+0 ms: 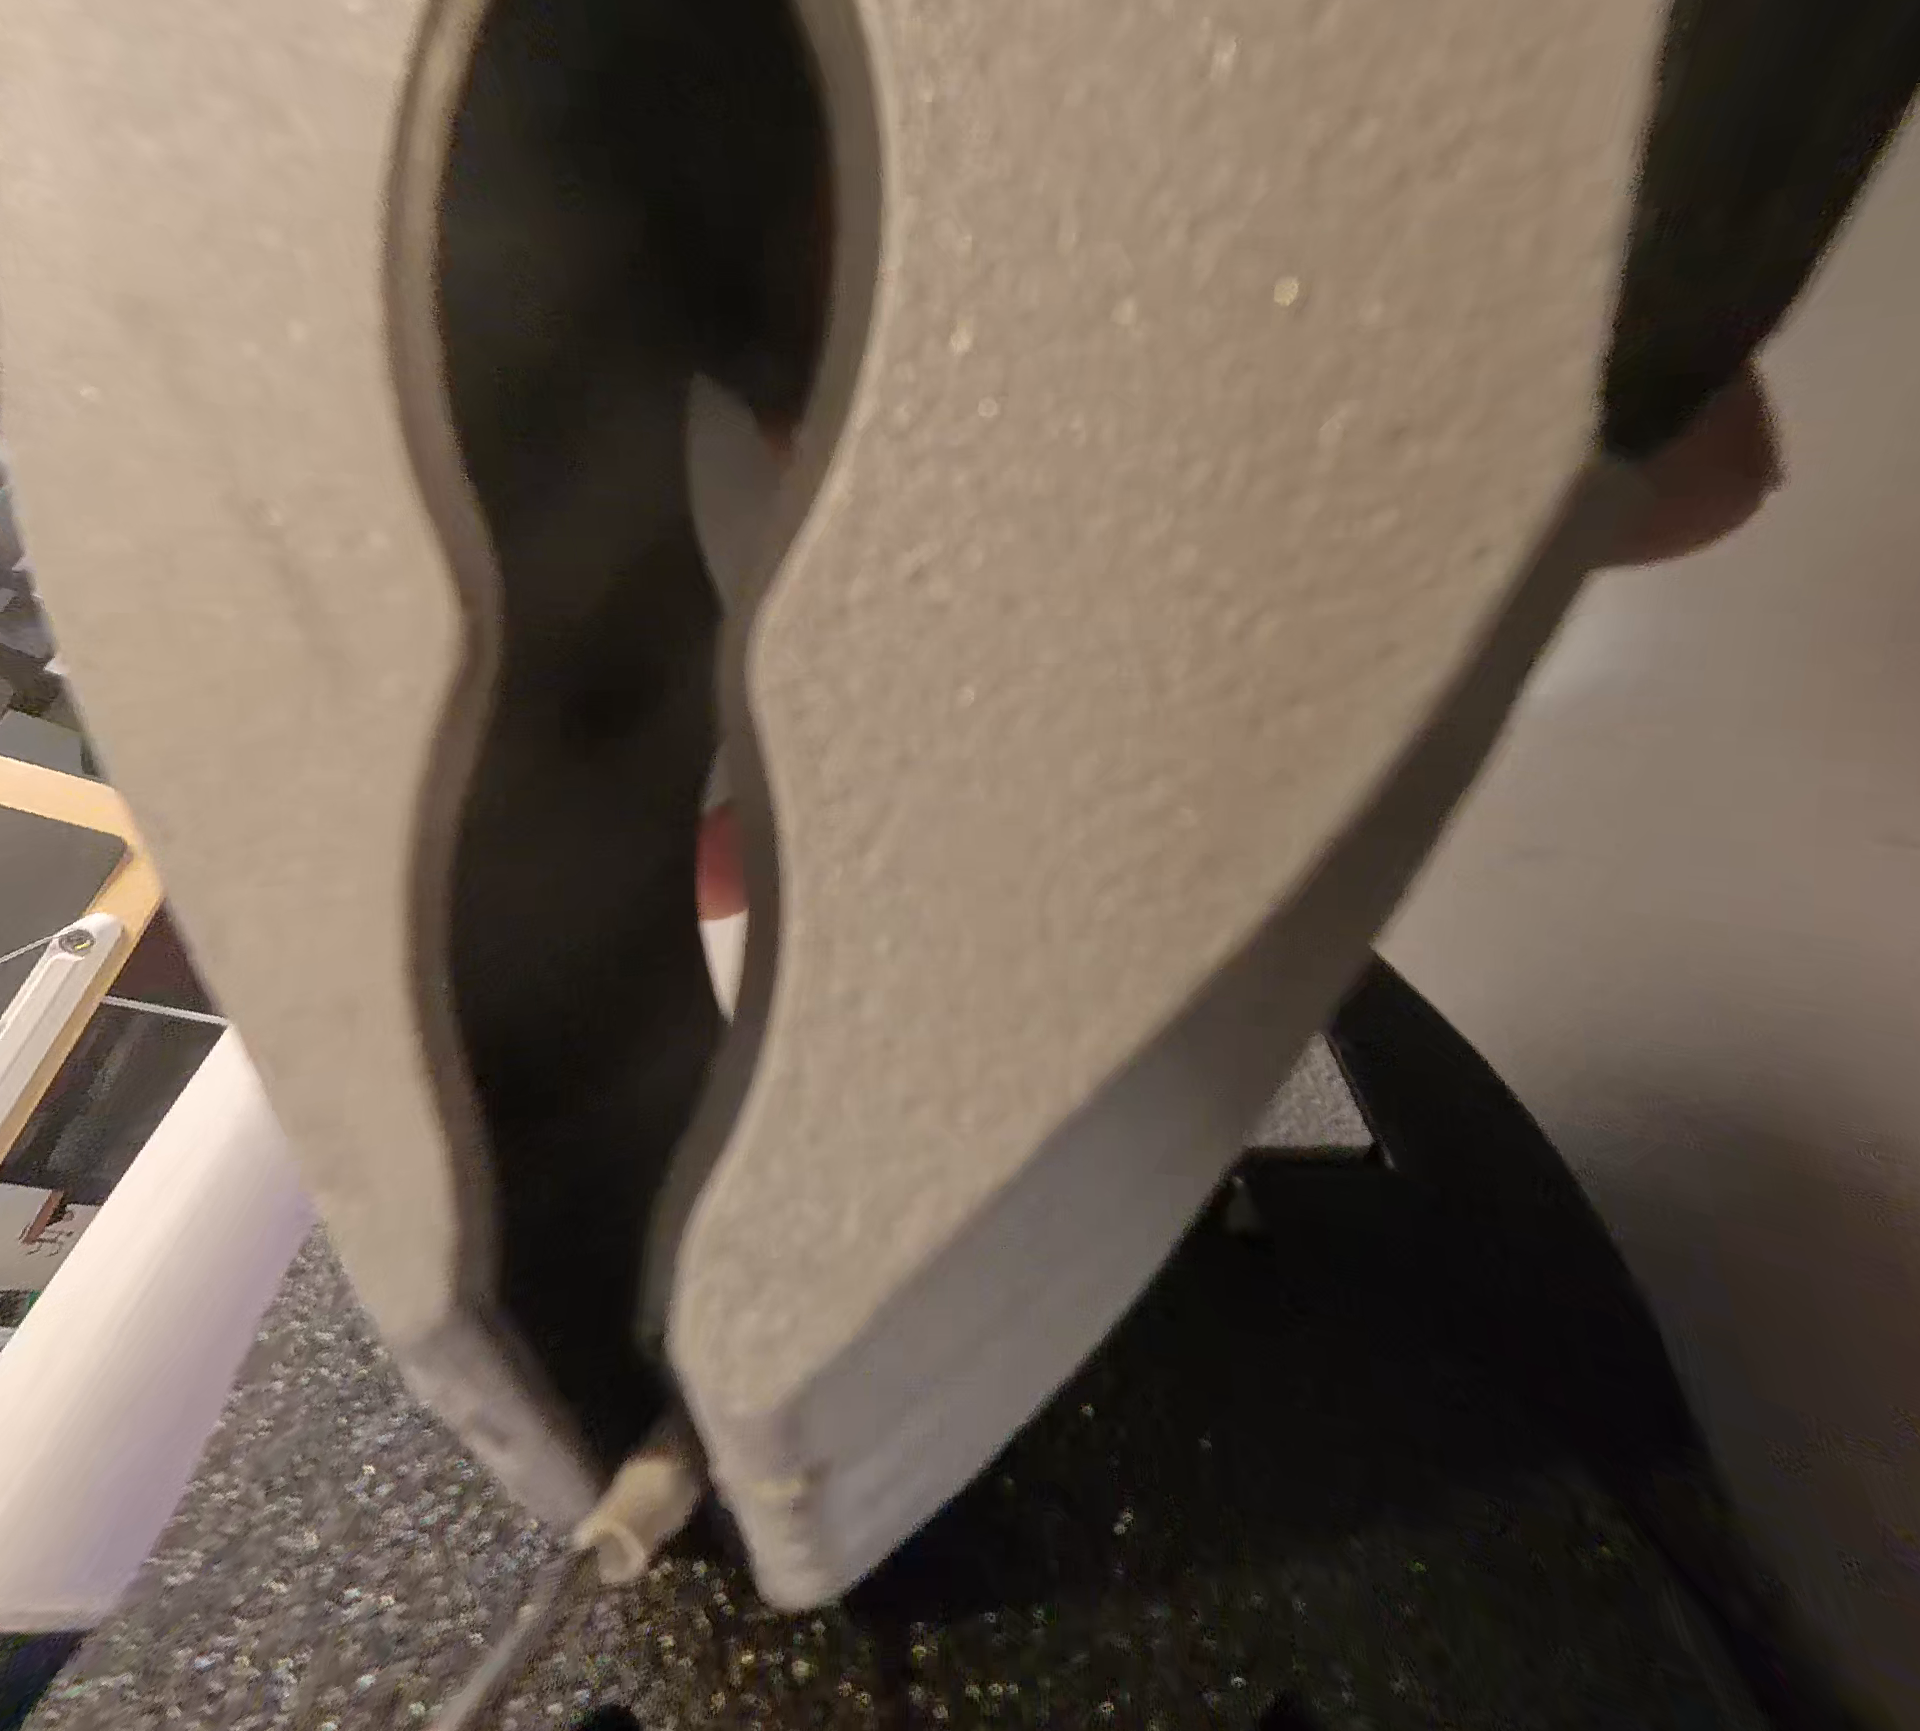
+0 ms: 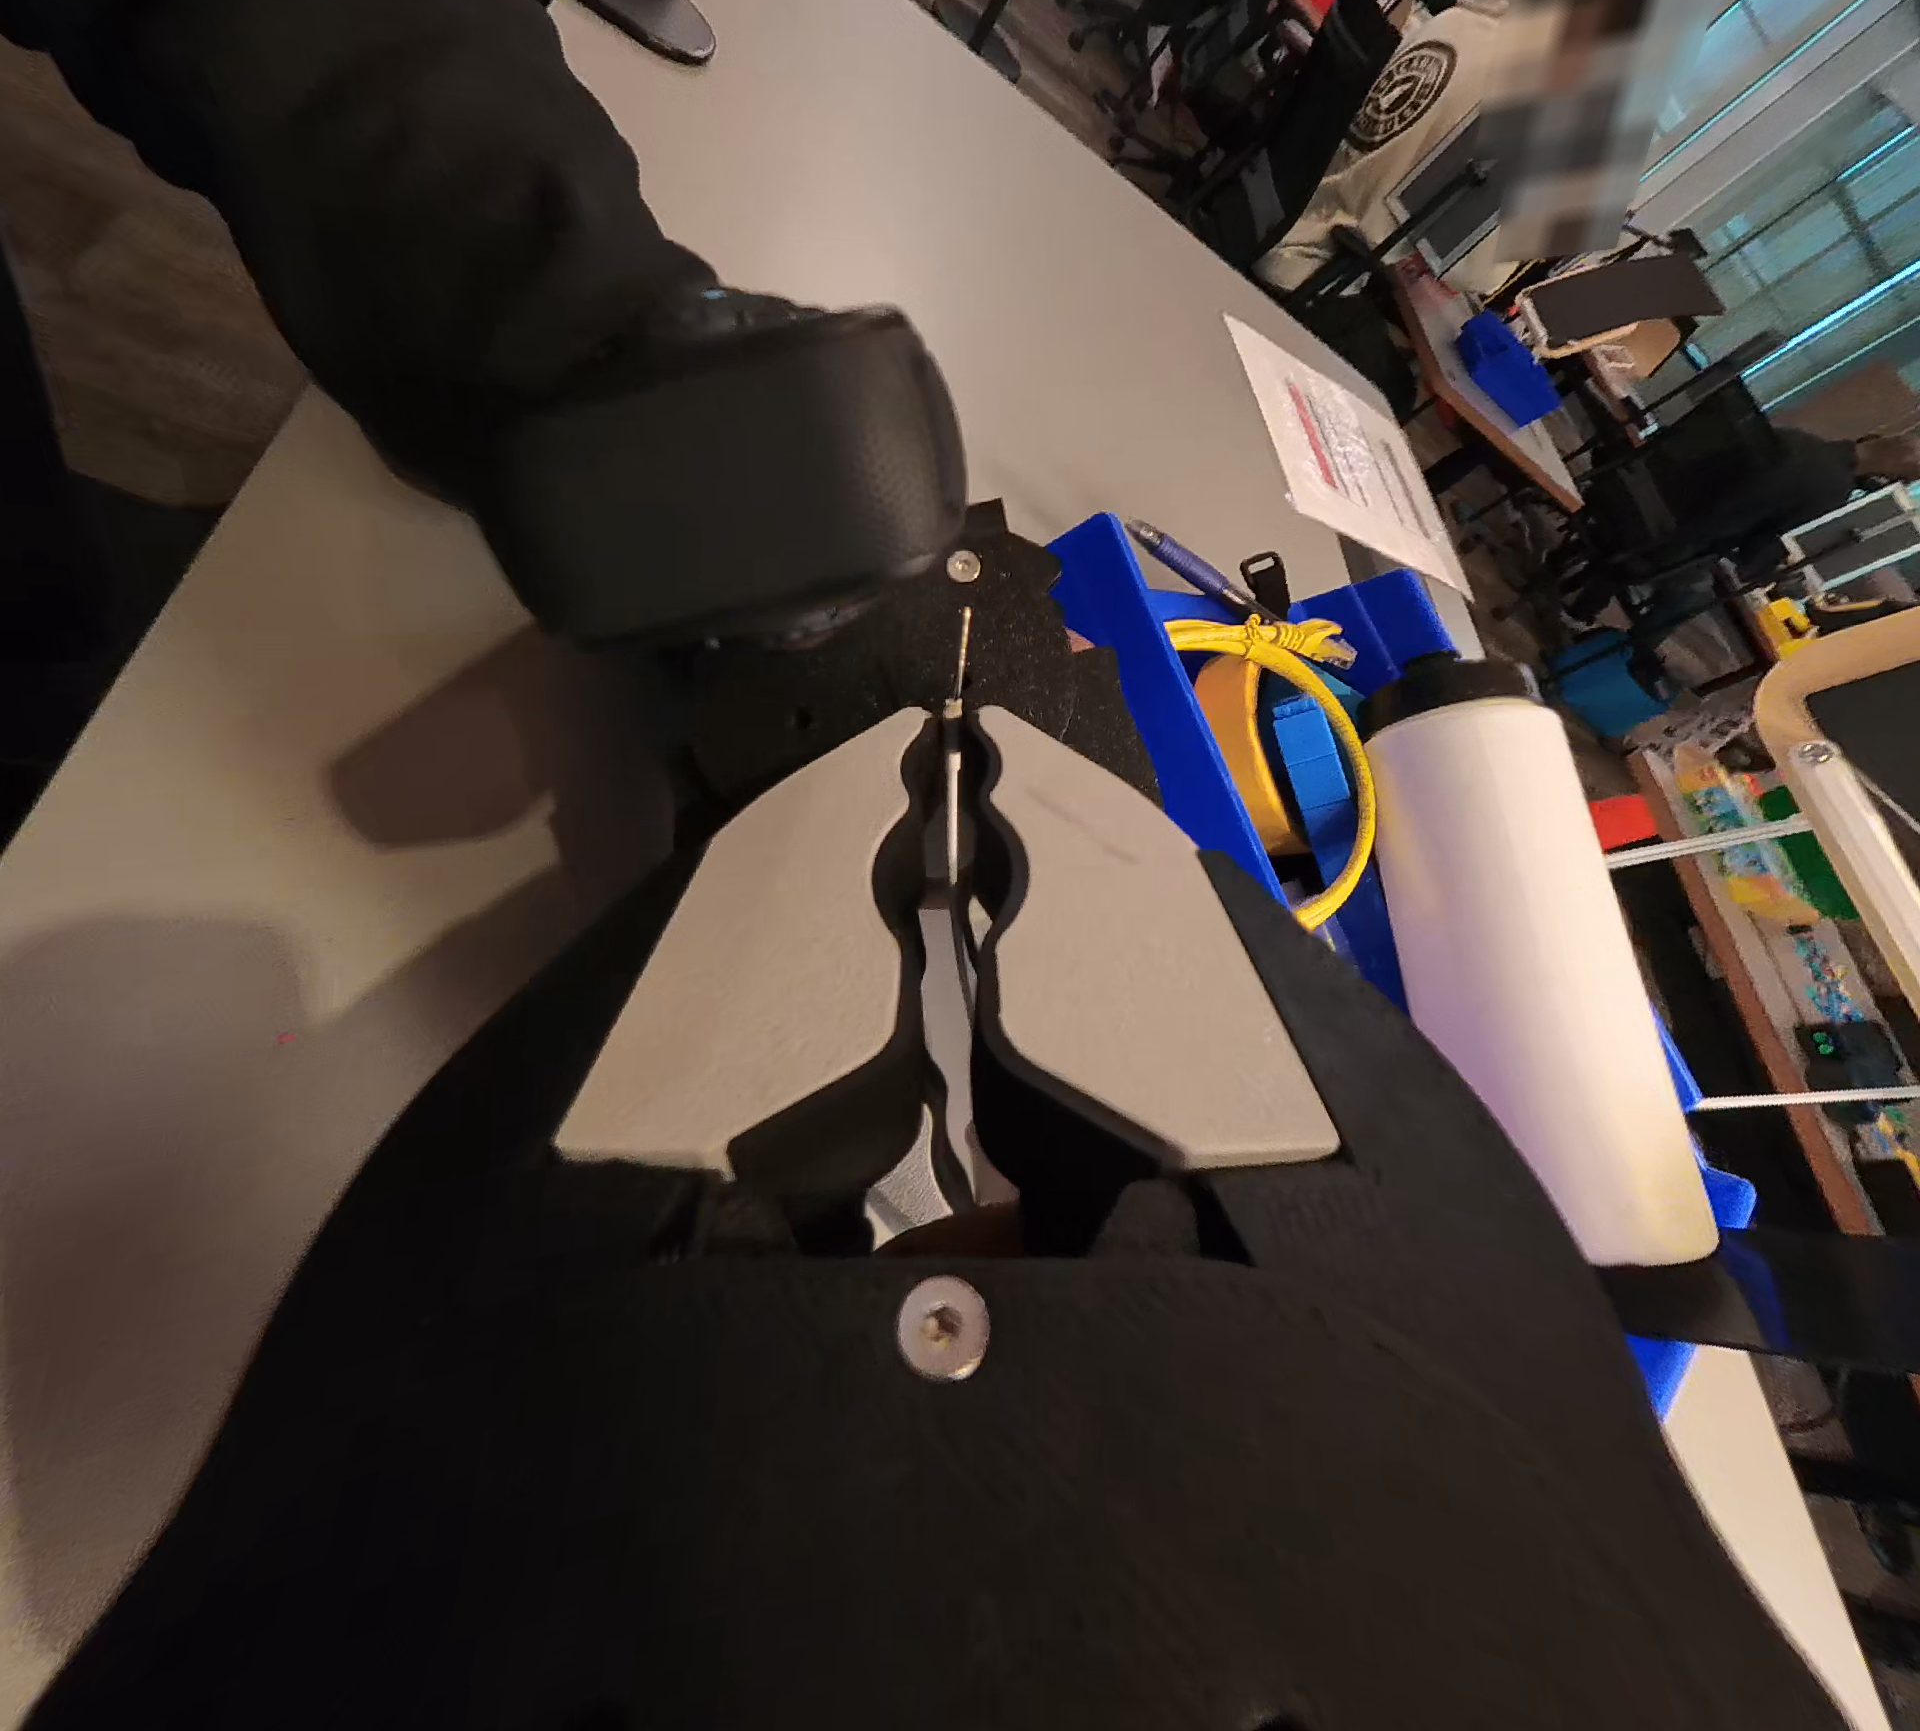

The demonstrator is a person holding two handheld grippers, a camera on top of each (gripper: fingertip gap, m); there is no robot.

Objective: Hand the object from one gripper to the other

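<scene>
Blue bin [image 2: 1132,642]: on the tabletop [image 2: 883,175], just beyond and to the right of the right claw [image 2: 951,725].
Bin contents: a yellow cord [image 2: 1340,808] in a loop, blue blocks [image 2: 1309,746], and a pen [image 2: 1184,554] leaning on the far rim.
White bottle [image 2: 1507,954]: dark cap, tilted in the picture, right of the right claw and in front of the bin.
Clear-covered sheet [image 2: 1340,445]: flat on the tabletop, far ahead and to the right.
In the way: a black sleeve [image 2: 312,123] and the left claw [image 1: 644,1484] come in tip to tip against the right claw and block the view straight ahead. In the left wrist view the claw's own grey fingers [image 1: 1143,642] cover nearly everything, leaving only speckled carpet [image 1: 312,1577] below.
Thin cable [image 2: 948,808]: slim and pale, with a short metal pin toward the left claw and a small white plug.
Cable place: it runs along the slot between the right claw's fingers, and its plug sits between the left claw's tips.
Right claw: narrow, tips closed on the cable.
Left claw: narrow, and its tips look pinched on the plug, though that view is blurred.
</scene>
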